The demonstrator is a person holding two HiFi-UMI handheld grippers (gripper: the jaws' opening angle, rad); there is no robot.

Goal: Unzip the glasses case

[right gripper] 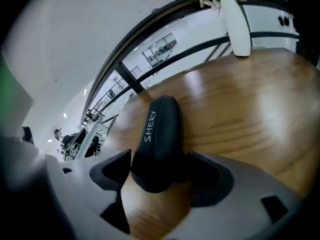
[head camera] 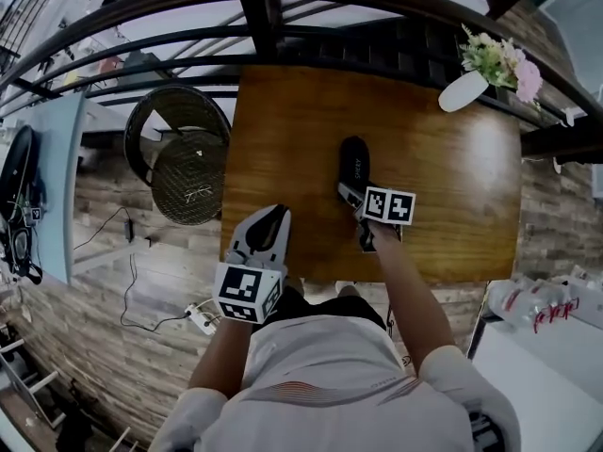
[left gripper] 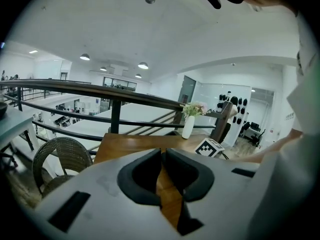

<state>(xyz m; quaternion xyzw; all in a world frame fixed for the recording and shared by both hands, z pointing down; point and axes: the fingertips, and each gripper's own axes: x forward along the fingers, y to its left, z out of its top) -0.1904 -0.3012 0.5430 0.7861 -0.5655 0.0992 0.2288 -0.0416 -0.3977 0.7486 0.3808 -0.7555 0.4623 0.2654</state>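
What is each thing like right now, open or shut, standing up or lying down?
Glasses case: looks closed, lying flat on the table.
Left claw: shut, empty.
Right claw: open, around the case's near end.
Vase: upright, holding flowers.
Chair: upright beside the table.

We cannot make out the zipper on the glasses case [right gripper: 155, 134]. In the head view the right gripper [head camera: 354, 194] covers its near end.
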